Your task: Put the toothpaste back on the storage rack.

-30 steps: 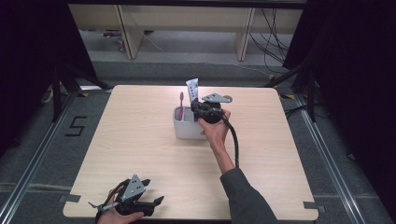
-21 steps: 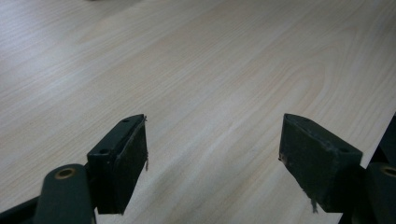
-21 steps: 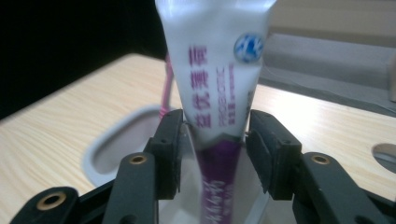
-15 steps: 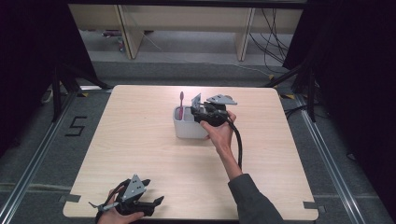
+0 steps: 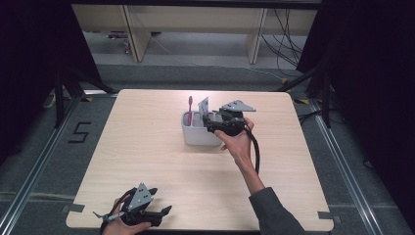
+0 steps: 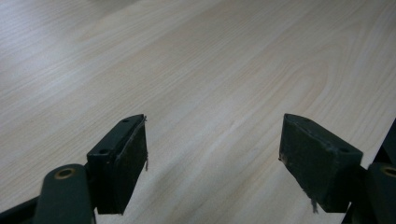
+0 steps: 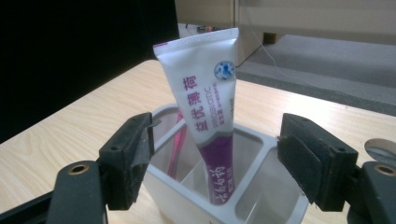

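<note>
White plastic holder (image 5: 198, 134) is sitting mid-table (image 5: 147, 147), with a toothpaste tube (image 7: 205, 107) standing cap-down in one compartment and a pink toothbrush (image 5: 190, 108) beside it. Right gripper (image 7: 215, 158) has just been opening; its jaws are flanking the tube without touching. Left gripper (image 6: 212, 154) is resting wide and empty near the table's near edge.

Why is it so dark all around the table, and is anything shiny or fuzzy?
High view: light falls on the table while the sides stay black. Left gripper view: pale glare washes the wood at top left, and the near claw looks soft. Right gripper view: the toothpaste tube is sharp, with a bright sheen on its crimped top, against a black backdrop at left.
</note>
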The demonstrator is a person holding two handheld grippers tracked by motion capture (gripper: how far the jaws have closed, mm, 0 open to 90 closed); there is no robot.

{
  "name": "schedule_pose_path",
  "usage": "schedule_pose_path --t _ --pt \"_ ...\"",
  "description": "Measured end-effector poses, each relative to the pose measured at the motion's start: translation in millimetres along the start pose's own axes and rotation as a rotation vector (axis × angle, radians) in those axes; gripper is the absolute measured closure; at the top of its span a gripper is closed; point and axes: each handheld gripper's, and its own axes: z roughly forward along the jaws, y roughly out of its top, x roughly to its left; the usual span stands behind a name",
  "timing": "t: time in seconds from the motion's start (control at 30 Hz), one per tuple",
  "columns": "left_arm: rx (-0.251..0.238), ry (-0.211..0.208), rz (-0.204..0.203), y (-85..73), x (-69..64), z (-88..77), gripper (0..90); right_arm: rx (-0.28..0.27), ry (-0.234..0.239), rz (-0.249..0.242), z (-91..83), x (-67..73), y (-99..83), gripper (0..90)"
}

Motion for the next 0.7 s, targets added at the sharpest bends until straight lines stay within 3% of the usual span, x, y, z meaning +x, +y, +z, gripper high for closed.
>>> schedule_pose_path --t 0.1,0.17,0.2,0.3,0.33,0.4,0.63,0.7 --pt "-0.011 -0.001 -0.013 0.0 -0.3 1.2 22.9 0.004 0.005 0.007 -3.2 -0.6 -1.5 27.3" --pt "-0.009 0.003 -0.013 -0.3 -0.7 0.8 22.9 0.005 0.007 -0.019 -5.6 -2.3 -2.5 26.7" --pt "-0.012 -0.001 -0.013 -0.1 -0.3 0.9 22.9 0.024 0.006 0.012 -8.2 -1.1 -3.4 26.4" --pt "0.013 -0.002 0.007 0.5 1.5 -0.3 22.9 0.011 0.006 -0.001 -12.6 -3.8 -4.7 26.2" --pt "-0.009 0.004 -0.010 -0.2 -0.1 1.2 22.9 0.015 0.000 -0.021 -14.2 -5.2 -4.9 26.3" --pt "-0.004 0.001 -0.003 0.2 0.8 0.5 22.8 0.024 0.008 0.008 -17.7 -4.8 -5.7 26.3" --pt "0.008 0.005 0.004 0.5 2.4 -0.7 22.8 0.023 0.008 -0.020 -29.4 -11.7 -7.7 26.3" --pt "0.005 0.007 0.001 0.3 2.4 -0.6 22.7 0.025 0.006 0.000 -33.1 -12.0 -9.8 26.3"
